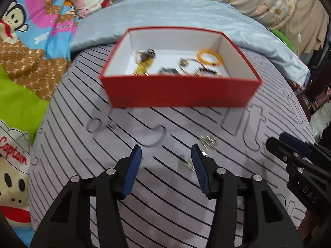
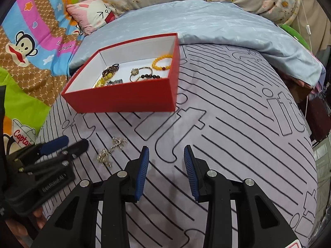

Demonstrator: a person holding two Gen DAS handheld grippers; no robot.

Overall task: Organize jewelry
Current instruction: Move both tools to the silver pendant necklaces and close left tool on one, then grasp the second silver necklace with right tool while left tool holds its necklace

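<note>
An open red cardboard box with a white lining (image 2: 124,100) sits in the upper left of the right wrist frame, resting on a lilac bedsheet printed with black stripes and outlined letters (image 2: 238,124). Inside it lie a yellow-orange beaded bracelet (image 2: 162,62) at the far right corner, a thin gold bangle with a small charm (image 2: 140,73), a dark brown beaded bracelet (image 2: 151,76) against the near wall, a strand of brown and yellow beads (image 2: 107,75) to the left, and a small grey piece that is too blurred to identify.

The left wrist frame shows the same box (image 1: 180,92) centred and face-on, though motion blur smears its contents. Only the right wrist frame resolves the loose silver chain (image 2: 111,150) clearly: it lies crumpled on the sheet at lower left, outside the box. In the left wrist frame the chain (image 1: 208,142) sits just beyond the right fingertip, partly hidden by it.

The left gripper (image 1: 166,153) has its blue-padded fingers spread wide and empty. The right gripper (image 2: 166,152) is likewise parted, holding nothing. Each gripper shows at the edge of the other's view.

A pale blue quilt (image 2: 206,20) lies behind the box, a cartoon monkey blanket (image 2: 31,41) fills the left, and a pink rabbit pillow (image 2: 93,14) rests at the top.
</note>
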